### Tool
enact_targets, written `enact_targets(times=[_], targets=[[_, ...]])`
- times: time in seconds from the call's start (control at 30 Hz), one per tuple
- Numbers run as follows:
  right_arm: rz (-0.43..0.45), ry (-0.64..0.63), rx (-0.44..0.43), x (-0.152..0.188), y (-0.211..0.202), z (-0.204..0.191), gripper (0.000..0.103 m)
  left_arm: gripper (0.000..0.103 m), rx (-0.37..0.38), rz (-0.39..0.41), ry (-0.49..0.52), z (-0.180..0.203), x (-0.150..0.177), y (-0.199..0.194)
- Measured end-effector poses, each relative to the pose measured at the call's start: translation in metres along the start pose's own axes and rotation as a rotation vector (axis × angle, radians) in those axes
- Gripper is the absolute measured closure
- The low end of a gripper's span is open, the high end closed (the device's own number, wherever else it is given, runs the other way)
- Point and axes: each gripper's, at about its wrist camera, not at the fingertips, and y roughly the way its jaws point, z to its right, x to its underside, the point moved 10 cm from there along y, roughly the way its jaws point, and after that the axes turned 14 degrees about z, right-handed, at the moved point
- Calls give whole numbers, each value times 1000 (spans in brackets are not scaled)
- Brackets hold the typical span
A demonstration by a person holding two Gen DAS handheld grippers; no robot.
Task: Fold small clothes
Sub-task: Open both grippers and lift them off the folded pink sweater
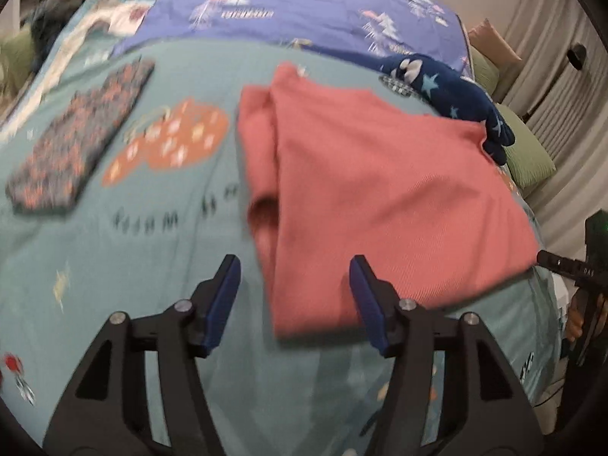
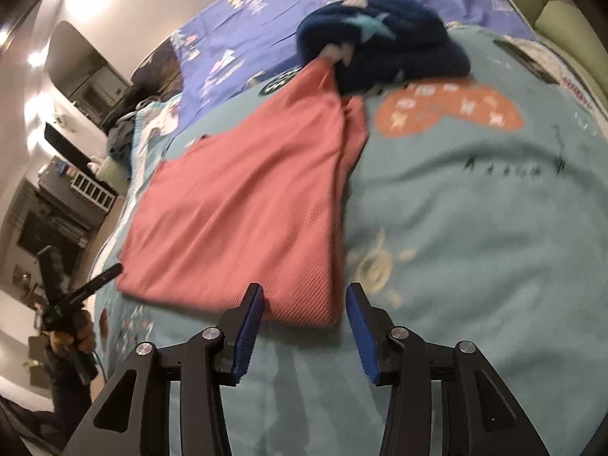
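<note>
**Pink garment lies folded, both grippers released**

While the pink garment (image 1: 380,197) lies folded flat on the teal bedspread (image 1: 152,250), neither gripper has any cloth in it. Seen from the left wrist, a patterned folded cloth (image 1: 76,144) rests far to the left of the fingers, well apart from them. Next comes the left gripper (image 1: 294,300), whose 2 blue pads (image 1: 224,304) stand apart with nothing pressed between them; the near edge of the pink garment shows in the gap and reaches toward the right finger, lying on the bed under it. Beyond the far right corner of the garment, a dark blue garment with stars (image 1: 448,91) lies in a heap, touching that corner.

From the right wrist view, the pink garment (image 2: 243,205) is ahead and to the left of the fingers. The right gripper (image 2: 304,326) is also released, its pads (image 2: 249,330) apart over the near right corner of the garment. The dark blue garment (image 2: 383,38) lies far ahead.
</note>
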Motion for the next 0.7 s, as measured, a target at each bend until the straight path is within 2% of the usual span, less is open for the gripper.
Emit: enact_targets(times=[0.03, 0.07, 0.1, 0.13, 0.2, 0.23, 0.3, 0.33, 0.4, 0.43, 0.5, 0.53, 0.57, 0.63, 0.7], targets=[[-2, 6, -1, 2, 2, 1, 54, 43, 3, -1, -25, -2, 2, 3], [-6, 16, 1, 2, 7, 1, 54, 61, 2, 17, -25, -1, 1, 3], [-8, 25, -2, 2, 13, 1, 78, 85, 1, 30, -5, 0, -2, 3], [-6, 29, -7, 0, 15, 0, 92, 97, 17, 19, -25, 0, -3, 2], [20, 65, -3, -5, 6, 2, 92, 97, 38, 42, -102, -7, -9, -10], [36, 64, 7, -8, 0, 4, 92, 101, 16, 62, -90, -12, -12, -17], [38, 63, 16, -6, -12, 9, 90, 101, -60, 81, -60, -25, -10, -27], [19, 64, 43, -2, -14, 14, 88, 101, -56, 71, -83, -29, -6, -31], [-2, 76, 84, 6, -18, 22, 85, 101, -23, 53, -136, -32, 2, -36], [-2, 98, 90, 11, -21, 24, 80, 100, -6, 45, -157, -31, 7, -39], [0, 151, 40, 18, -27, 22, 74, 79, 44, 17, -172, -20, 19, -45], [2, 175, 12, 21, -29, 19, 70, 56, 70, 6, -174, -12, 24, -46], [6, 199, -25, 24, -30, 14, 67, 42, 94, -3, -179, -5, 26, -44], [1, 213, -70, 27, -27, 7, 55, 42, 141, -35, -185, 10, 34, -38], [-5, 236, -100, 24, -17, 1, 51, 41, 138, -16, -174, 17, 31, -28]])
